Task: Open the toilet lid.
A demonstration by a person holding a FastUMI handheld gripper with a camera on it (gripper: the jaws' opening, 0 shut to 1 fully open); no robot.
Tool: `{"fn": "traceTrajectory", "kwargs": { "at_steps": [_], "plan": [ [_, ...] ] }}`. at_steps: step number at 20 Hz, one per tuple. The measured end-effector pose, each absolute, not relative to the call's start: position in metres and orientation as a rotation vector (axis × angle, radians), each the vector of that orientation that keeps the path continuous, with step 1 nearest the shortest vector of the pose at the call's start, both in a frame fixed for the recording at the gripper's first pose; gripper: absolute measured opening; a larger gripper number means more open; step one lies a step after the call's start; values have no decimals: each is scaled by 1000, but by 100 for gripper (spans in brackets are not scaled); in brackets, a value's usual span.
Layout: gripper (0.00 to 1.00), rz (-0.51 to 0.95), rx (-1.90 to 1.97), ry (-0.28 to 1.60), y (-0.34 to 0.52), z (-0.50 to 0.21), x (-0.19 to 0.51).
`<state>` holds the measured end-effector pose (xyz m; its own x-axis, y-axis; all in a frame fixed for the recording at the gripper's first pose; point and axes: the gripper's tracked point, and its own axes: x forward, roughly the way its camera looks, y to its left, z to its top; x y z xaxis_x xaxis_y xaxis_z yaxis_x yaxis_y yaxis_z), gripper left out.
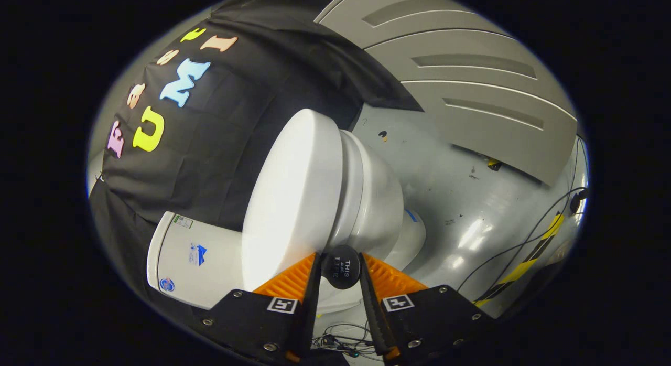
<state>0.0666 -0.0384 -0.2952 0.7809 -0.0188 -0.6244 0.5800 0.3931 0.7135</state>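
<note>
The tool (339, 261) has its fingers narrowed on a small round knob (341, 270) (both sides touching).

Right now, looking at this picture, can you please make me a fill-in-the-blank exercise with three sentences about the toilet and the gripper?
1. The fingers of the hand-held gripper are closed on a round black ____ at the toilet lid's front edge.
2. The lid lies ____ on the toilet bowl.
3. Beyond the lid, against the black cloth, stands the toilet's white ____.

Missing words: knob; closed; tank
</note>
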Motion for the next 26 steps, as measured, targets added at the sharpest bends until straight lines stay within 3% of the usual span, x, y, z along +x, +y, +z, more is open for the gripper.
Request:
{"fn": "traceTrajectory", "kwargs": {
  "at_steps": [9,14,26],
  "plan": [
    [11,-406,1224,504,-45,-290,65],
    [0,-409,1202,491,-45,-286,65],
    [0,-387,950,443,-38,-203,77]
  ]
}}
